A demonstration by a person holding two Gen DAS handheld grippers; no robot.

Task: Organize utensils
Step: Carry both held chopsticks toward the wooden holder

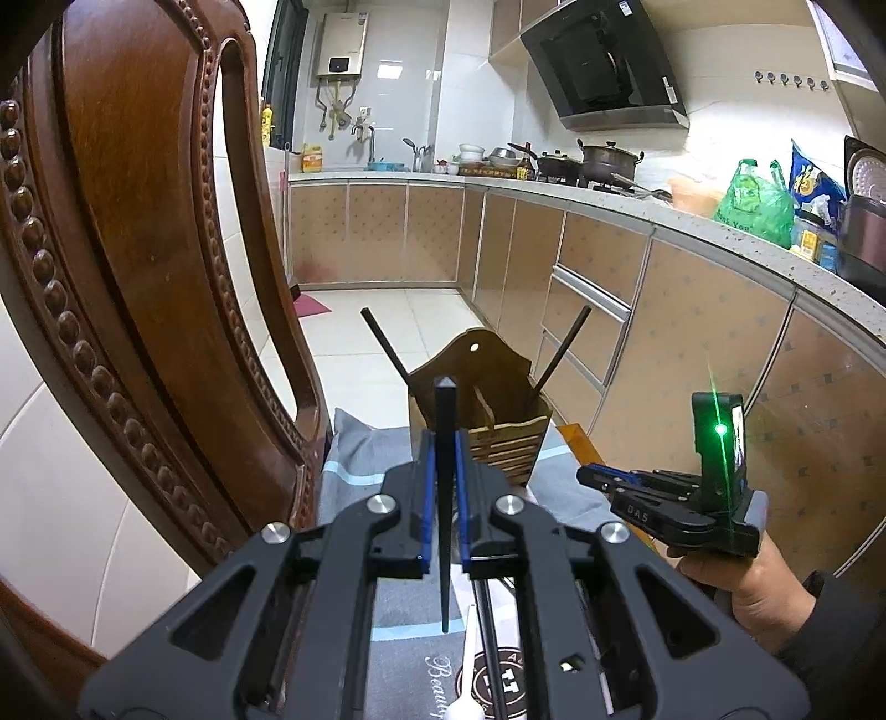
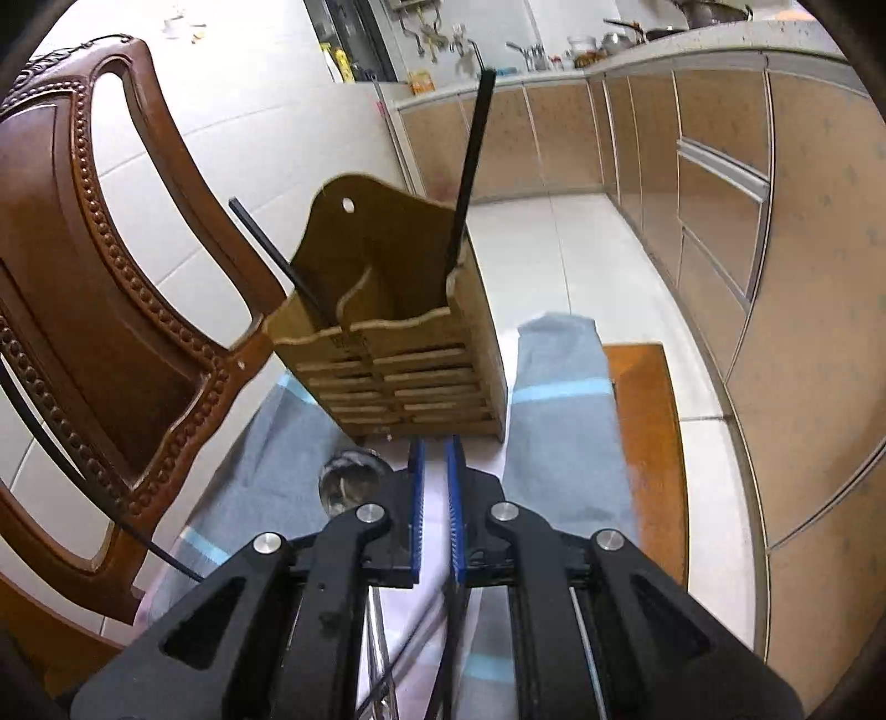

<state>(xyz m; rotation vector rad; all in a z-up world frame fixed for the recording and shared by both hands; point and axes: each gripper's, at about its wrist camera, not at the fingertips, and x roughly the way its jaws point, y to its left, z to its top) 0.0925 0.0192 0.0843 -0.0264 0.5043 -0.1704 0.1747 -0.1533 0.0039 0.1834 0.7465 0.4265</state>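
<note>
Left wrist view: we see our left gripper (image 1: 444, 443) pinching a black chopstick (image 1: 444, 498) upright between its blue pads.
Holder: the wooden utensil holder (image 1: 498, 410) stands at 12 o'clock just beyond the fingertips, on a grey cloth (image 1: 360, 459), two chopsticks leaning out of it.
Right gripper (image 1: 587, 475): at 3 o'clock, jaws pressed together.
Right wrist view: our right gripper (image 2: 434, 443) is nearly closed; we see nothing between the pads.
Holder: the holder (image 2: 387, 343) sits at 12 o'clock; a spoon (image 2: 354, 479) lies at 9 o'clock.

To my left I note a carved wooden chair (image 1: 138, 266); ahead, a kitchen counter (image 1: 637, 207) carrying pots (image 1: 606, 158) and a green plastic bag (image 1: 756, 202), a range hood (image 1: 603, 61) above, a water heater (image 1: 343, 44) on the wall.
</note>
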